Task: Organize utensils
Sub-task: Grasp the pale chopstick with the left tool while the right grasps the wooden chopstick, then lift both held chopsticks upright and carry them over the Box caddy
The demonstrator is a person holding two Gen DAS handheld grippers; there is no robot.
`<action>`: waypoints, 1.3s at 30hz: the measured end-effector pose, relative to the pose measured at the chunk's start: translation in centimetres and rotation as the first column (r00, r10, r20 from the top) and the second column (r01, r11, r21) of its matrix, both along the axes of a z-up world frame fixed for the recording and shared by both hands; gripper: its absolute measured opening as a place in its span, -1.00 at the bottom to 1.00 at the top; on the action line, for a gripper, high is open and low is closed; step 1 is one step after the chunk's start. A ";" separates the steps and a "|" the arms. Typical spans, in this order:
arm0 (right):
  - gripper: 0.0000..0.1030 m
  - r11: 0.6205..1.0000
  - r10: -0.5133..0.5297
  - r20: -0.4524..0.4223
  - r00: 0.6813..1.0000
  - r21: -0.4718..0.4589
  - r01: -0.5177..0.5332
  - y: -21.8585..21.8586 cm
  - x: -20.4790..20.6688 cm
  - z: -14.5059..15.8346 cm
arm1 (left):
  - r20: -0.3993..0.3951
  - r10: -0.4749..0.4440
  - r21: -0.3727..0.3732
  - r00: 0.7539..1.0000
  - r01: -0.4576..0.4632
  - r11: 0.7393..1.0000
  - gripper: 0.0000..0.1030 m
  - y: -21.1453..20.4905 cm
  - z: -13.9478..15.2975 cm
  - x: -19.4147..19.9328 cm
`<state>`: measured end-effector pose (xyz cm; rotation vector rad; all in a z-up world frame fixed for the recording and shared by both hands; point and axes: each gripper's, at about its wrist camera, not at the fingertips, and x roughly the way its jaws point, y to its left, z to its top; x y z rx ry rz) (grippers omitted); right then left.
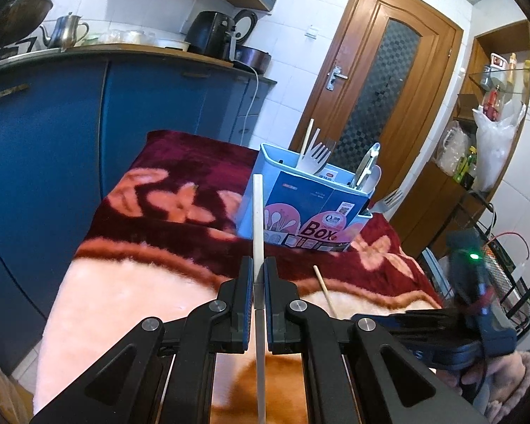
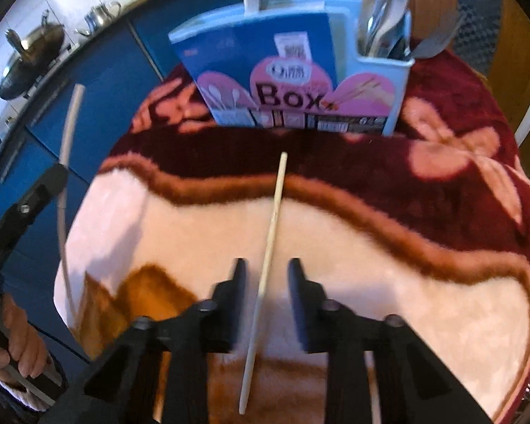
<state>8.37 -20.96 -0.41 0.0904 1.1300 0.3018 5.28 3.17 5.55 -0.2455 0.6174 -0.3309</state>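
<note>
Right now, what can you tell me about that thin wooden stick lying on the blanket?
It looks like a single chopstick, pale bamboo or light wood, long, thin and straight, tapering slightly. It lies flat on the plush pink-and-maroon flowered blanket, one end pointing toward the blue utensil box but stopping short of it. The right gripper straddles its nearer half, a finger on either side with gaps showing, so only the blanket seems to touch it.

Home kitchen: blue cabinets [image 1: 53, 134] under a counter [image 1: 130, 49] carrying kettle [image 1: 65, 30], wok [image 1: 17, 10]; white tiled walls [image 1: 300, 10].
</note>
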 end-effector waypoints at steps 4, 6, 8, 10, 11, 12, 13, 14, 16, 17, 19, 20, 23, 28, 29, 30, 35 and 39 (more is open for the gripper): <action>-0.71 0.998 0.025 -0.047 0.999 -0.049 -0.027 0.5 1.2 -0.5 | 0.009 0.001 0.002 1.000 -0.001 1.000 -0.89 0.1 0.0 0.0; -0.76 0.997 0.036 -0.066 0.997 -0.062 -0.040 0.7 1.5 -0.6 | 0.005 -0.001 0.000 1.000 0.001 1.000 -0.89 0.0 -0.1 0.0; -0.78 0.995 0.054 -0.077 0.996 -0.082 -0.061 1.0 1.7 -0.7 | 0.003 -0.003 0.002 1.000 0.003 1.000 -0.89 -0.1 -0.1 0.1; -0.80 0.993 0.068 -0.078 0.995 -0.095 -0.075 1.2 1.7 -0.7 | 0.001 -0.005 0.000 1.000 0.005 1.000 -0.89 -0.1 -0.2 0.2; -0.81 0.992 0.069 -0.072 0.995 -0.096 -0.076 1.3 1.6 -0.7 | 0.000 -0.006 -0.002 1.000 0.006 1.000 -0.89 -0.2 -0.2 0.2; -0.83 0.993 0.066 -0.067 0.996 -0.089 -0.071 1.1 1.6 -0.7 | 0.000 -0.008 -0.004 1.000 0.008 1.000 -0.89 -0.3 -0.2 0.2; -0.84 0.995 0.057 -0.056 0.997 -0.076 -0.062 0.9 1.4 -0.7 | 0.000 -0.010 -0.005 1.000 0.010 1.000 -0.89 -0.3 -0.3 0.2; -0.87 0.997 0.046 -0.041 0.998 -0.061 -0.049 0.7 1.2 -0.7 | 0.002 -0.012 -0.006 1.000 0.012 1.000 -0.89 -0.4 -0.3 0.2; -0.88 0.999 0.025 -0.012 1.000 -0.033 -0.025 0.1 0.7 -0.7 | 0.001 -0.013 -0.001 1.000 0.013 1.000 -0.89 -0.5 -0.3 0.2; -0.88 1.000 0.011 0.009 1.000 -0.011 -0.011 -0.4 0.2 -0.5 | 0.000 -0.014 0.000 1.000 0.014 1.000 -0.89 -0.6 -0.4 0.2; -0.89 0.999 -0.010 0.045 0.999 0.032 0.008 -1.1 -0.6 -0.3 | 0.002 -0.013 -0.001 1.000 0.013 1.000 -0.89 -0.7 -0.3 0.2; -0.89 0.998 -0.023 0.070 0.997 0.060 0.019 -1.5 -1.2 0.0 | 0.004 -0.011 -0.001 1.000 0.011 1.000 -0.89 -0.8 -0.3 0.2; -0.89 0.992 -0.055 0.143 0.988 0.120 0.038 -2.7 -2.9 0.7 | 0.009 -0.011 -0.001 1.000 0.011 1.000 -0.89 -1.2 -0.3 0.1; -0.89 0.977 -0.103 0.255 0.961 0.206 0.050 -4.3 -5.5 2.3 | 0.032 -0.010 -0.001 0.999 0.010 1.000 -0.89 -2.1 0.2 -0.2; -0.89 0.975 -0.110 0.271 0.956 0.214 0.051 -4.3 -5.6 2.4 | 0.035 -0.009 -0.002 0.999 0.009 1.000 -0.89 -2.3 0.3 -0.3; -0.89 0.973 -0.119 0.289 0.950 0.224 0.053 -4.5 -5.9 2.6 | 0.038 -0.007 -0.001 0.999 0.007 1.000 -0.89 -2.6 0.4 -0.3; -0.89 0.959 -0.154 0.350 0.924 0.280 0.054 -5.4 -6.8 3.3 | 0.054 -0.001 0.008 0.999 0.001 1.000 -0.89 -3.5 0.9 -0.5; -0.89 0.947 -0.182 0.384 0.905 0.315 0.057 -6.6 -7.6 3.8 | 0.070 0.002 0.019 0.998 -0.004 1.000 -0.89 -4.2 1.4 -0.7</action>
